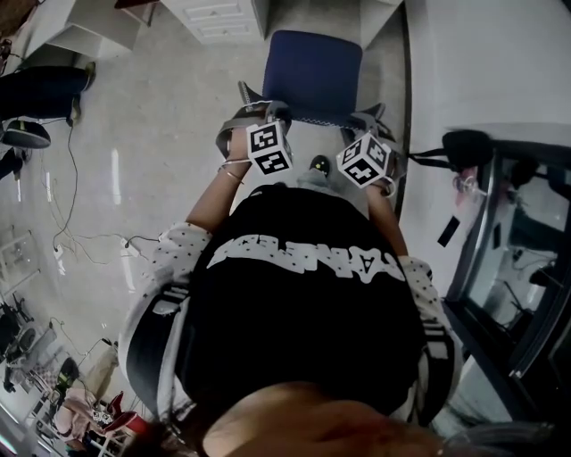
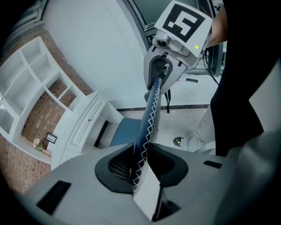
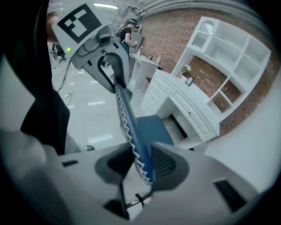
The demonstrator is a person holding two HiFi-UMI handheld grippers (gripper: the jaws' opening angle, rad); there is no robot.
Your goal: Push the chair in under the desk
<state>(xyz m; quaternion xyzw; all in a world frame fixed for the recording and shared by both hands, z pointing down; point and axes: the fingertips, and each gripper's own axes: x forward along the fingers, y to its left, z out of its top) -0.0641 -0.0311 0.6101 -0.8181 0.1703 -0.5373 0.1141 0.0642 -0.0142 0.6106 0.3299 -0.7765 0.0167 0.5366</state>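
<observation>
A blue chair stands in front of me, its seat facing a white desk with drawers. The top of its backrest is a dark blue edge with white zigzag stitching. My left gripper is shut on the left end of that edge, which sits pinched between the jaws. My right gripper is shut on the right end. Each gripper view shows the backrest edge running across to the other gripper. The seat lies just outside the desk's knee gap.
A glass and metal cabinet stands close on the right. Cables trail over the pale floor at the left, near a black chair. White shelves hang on a brick wall above the desk. A small dark disc lies at my feet.
</observation>
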